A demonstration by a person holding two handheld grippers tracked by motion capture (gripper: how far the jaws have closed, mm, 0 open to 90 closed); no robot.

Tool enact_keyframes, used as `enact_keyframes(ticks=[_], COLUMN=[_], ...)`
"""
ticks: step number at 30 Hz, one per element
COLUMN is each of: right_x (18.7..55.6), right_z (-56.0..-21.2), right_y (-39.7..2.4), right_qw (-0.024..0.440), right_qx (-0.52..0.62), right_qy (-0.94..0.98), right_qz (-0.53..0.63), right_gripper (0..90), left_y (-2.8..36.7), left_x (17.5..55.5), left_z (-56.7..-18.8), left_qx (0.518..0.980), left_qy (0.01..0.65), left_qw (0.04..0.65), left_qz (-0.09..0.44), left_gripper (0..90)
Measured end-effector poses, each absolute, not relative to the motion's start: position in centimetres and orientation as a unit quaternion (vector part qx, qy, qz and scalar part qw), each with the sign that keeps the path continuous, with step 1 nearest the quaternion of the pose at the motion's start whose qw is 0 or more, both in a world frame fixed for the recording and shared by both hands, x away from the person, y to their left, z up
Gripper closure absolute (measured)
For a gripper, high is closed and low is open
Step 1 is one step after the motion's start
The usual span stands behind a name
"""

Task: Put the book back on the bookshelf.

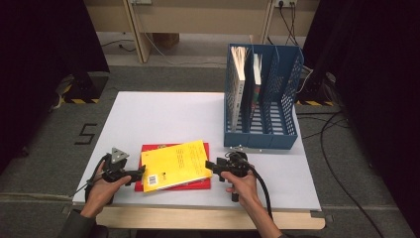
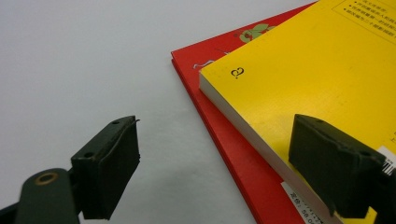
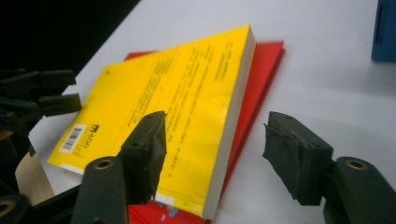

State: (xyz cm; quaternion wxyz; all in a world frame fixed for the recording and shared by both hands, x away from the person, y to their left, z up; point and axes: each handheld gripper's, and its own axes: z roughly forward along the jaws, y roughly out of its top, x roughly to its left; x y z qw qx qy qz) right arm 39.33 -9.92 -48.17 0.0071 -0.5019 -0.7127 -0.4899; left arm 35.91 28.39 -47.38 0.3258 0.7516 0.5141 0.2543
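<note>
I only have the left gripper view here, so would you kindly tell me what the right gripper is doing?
Observer: The right gripper sits at the yellow book's opposite edge, jaws apart, nothing pinched between them.
Operator: Thank you. Is anything else on the table?
Observer: A blue file rack stands just beyond the right gripper.
Operator: Is the rack empty?
Observer: No, two books stand upright in its left compartments; the right one looks empty.
Operator: And the red book?
Observer: The red book lies flat under the yellow one, showing along its edges.
</note>
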Motion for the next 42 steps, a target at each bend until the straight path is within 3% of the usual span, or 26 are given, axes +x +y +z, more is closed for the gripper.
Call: enact_keyframes(ticks=[6,13,19,24,36,39,42], right_x=[39.4,39.3,39.3,39.3,39.2,39.2,39.1], right_z=[-49.0,-49.6,-49.7,-49.7,-49.8,-49.9,-50.1], right_y=[-9.7,-9.2,-9.4,-9.3,-9.3,-9.5,-9.7], right_qw=[0.023,0.042,0.042,0.043,0.047,0.061,0.08], right_qx=[-0.5,-0.502,-0.508,-0.507,-0.514,-0.525,-0.551], right_qy=[-0.722,-0.722,-0.719,-0.719,-0.712,-0.697,-0.667], right_qz=[-0.478,-0.474,-0.472,-0.474,-0.476,-0.485,-0.495], right_gripper=[32.7,31.7,31.4,31.6,29.8,29.8,32.9], left_y=[28.3,26.9,28.5,28.5,26.4,26.6,26.4], left_x=[35.8,36.1,35.6,35.8,35.8,35.6,35.4], left_z=[-47.3,-47.5,-45.8,-47.5,-47.6,-47.7,-47.7], left_qx=[0.751,0.761,0.742,0.775,0.782,0.779,0.78], left_qy=[0.511,0.504,0.509,0.5,0.488,0.493,0.492], left_qw=[0.315,0.334,0.324,0.287,0.3,0.303,0.304], left_qz=[0.272,0.235,0.291,0.258,0.246,0.241,0.237], left_gripper=[15.3,15.9,19.8,19.9,29.2,28.2,34.6])
